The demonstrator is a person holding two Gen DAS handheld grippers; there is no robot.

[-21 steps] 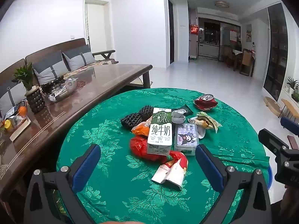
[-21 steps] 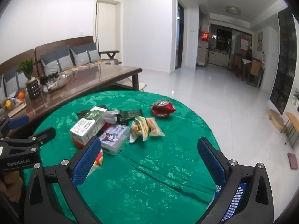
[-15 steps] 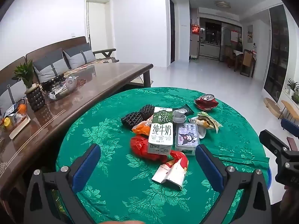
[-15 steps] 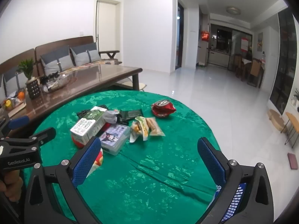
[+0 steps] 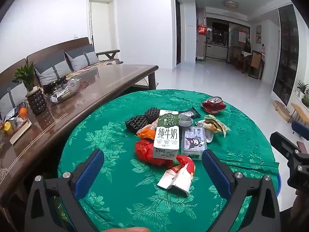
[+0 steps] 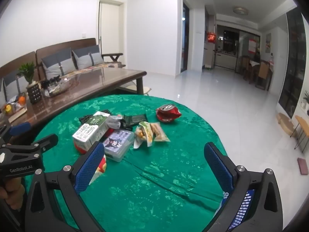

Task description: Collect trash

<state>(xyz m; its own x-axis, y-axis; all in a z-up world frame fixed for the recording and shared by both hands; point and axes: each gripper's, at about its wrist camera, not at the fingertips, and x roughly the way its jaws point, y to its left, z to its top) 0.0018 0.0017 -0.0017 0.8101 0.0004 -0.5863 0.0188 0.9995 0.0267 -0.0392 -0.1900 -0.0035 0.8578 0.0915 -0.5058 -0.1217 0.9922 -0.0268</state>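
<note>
Two grippers, both spread wide with nothing in them, left gripper [image 5: 152,161] and right gripper [image 6: 154,154], hover over the near side of a round table [image 5: 108,193] in green cloth. Trash sits piled mid-table: milk carton [image 5: 167,135] lying on a red bag [image 5: 143,150], clear box [image 5: 194,142] touching its right side, lid on, contents hard to tell. Crushed can [image 5: 213,104] sits apart at the far edge. Blue basket [image 6: 241,208] peeks out below the table edge, inside hidden
</note>
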